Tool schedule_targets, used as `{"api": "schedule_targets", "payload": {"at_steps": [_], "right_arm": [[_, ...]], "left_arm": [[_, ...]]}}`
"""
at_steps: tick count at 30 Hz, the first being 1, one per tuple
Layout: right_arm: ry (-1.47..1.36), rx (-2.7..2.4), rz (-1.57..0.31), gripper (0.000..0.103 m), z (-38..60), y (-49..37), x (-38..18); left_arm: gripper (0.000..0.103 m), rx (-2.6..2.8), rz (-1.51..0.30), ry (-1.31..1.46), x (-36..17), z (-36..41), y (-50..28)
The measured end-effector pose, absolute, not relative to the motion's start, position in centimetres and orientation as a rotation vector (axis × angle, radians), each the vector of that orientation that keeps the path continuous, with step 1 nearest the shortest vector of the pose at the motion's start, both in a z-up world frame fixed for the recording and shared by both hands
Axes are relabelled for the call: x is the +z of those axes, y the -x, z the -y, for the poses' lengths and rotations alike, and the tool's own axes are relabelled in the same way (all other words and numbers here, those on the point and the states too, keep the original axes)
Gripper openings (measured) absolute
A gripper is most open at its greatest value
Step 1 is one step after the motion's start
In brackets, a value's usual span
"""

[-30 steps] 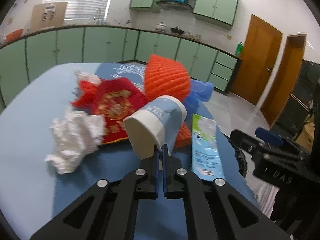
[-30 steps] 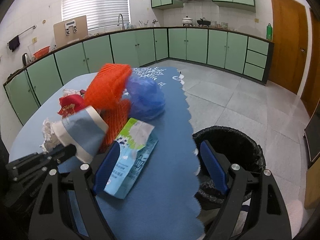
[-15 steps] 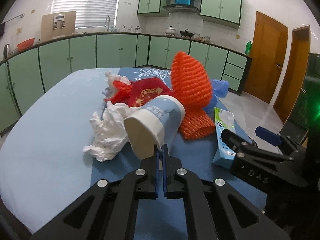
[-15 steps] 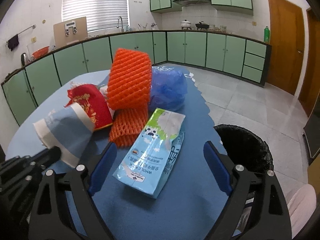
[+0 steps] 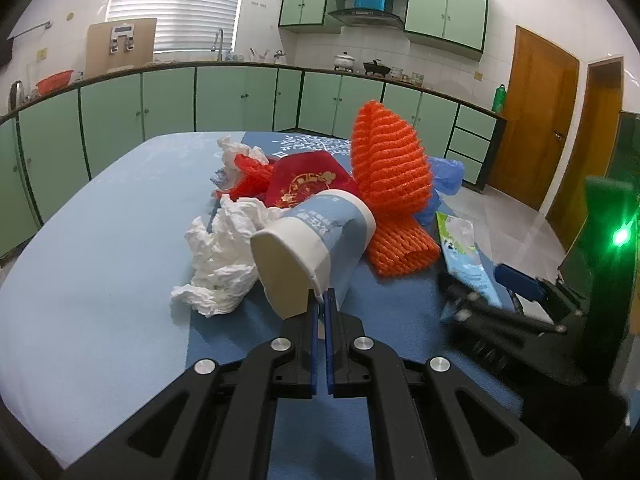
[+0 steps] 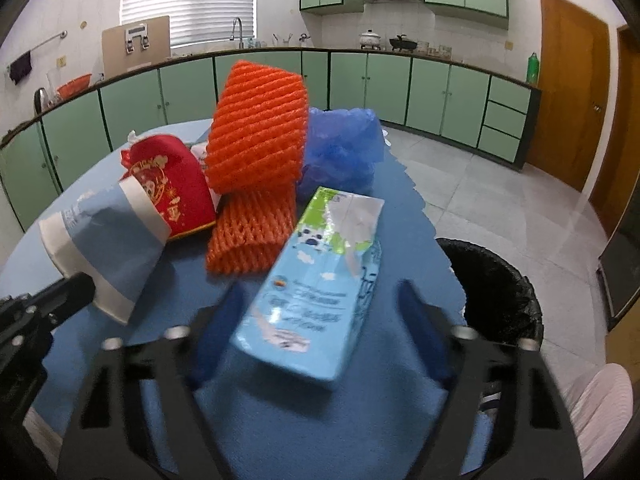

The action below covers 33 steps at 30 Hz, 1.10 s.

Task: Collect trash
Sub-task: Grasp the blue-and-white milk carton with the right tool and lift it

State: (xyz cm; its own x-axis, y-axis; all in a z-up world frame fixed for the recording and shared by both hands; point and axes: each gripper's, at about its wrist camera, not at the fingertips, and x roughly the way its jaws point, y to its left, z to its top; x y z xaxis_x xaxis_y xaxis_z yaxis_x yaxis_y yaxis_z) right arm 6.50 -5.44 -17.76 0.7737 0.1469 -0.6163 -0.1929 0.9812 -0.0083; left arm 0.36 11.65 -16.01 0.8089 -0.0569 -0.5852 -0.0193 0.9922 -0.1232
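left gripper (image 5: pixel 320 300) was clamped on paper cup (image 5: pixel 316 240) rim; right gripper (image 6: pixel 320 312) jaws were closing around milk carton (image 6: pixel 320 280), not yet pressing. next: finish grip, carry to bin (image 6: pixel 496 288).

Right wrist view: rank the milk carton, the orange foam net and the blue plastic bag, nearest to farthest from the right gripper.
1. Milk carton, lying between the right gripper's closing jaws.
2. Orange foam net, beyond the carton, left of centre.
3. Blue plastic bag, farthest back, just right of the net.
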Motion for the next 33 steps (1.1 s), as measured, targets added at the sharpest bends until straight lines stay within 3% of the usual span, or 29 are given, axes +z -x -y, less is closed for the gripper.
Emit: {"api": "schedule_targets", "payload": {"at_steps": [3, 5, 8, 11, 13, 14, 21, 33], "right_arm": [[0.047, 0.206, -0.663, 0.048, 6.6, -6.3, -17.3], [0.045, 0.203, -0.675, 0.048, 7.0, -6.2, -17.4], [0.046, 0.173, -0.688, 0.064, 7.2, -6.2, -17.9], [0.043, 0.165, -0.704, 0.063, 7.2, -6.7, -18.5], [0.056, 0.162, -0.725, 0.060, 7.0, -6.9, -19.3], [0.053, 0.174, -0.740, 0.053, 7.0, -7.1, -19.6], [0.027, 0.216, -0.708, 0.044, 8.4, -6.5, -18.1], [-0.033, 0.197, -0.600, 0.044, 12.2, -4.8, -13.4]], "left_arm": [[0.003, -0.024, -0.630, 0.115, -16.1, -11.3, -0.5], [0.003, -0.027, -0.633, 0.111, -16.1, -11.1, -0.7], [0.003, -0.027, -0.636, 0.096, -16.3, -10.6, -0.9], [0.003, -0.028, -0.637, 0.080, -16.3, -10.1, -1.0], [0.003, -0.026, -0.638, 0.074, -16.3, -9.9, -1.0], [0.003, -0.024, -0.639, 0.073, -16.3, -10.0, -1.0], [0.003, -0.034, -0.625, 0.072, -15.7, -9.4, -0.9], [0.003, -0.116, -0.568, 0.059, -12.6, -6.6, -1.2]]}}
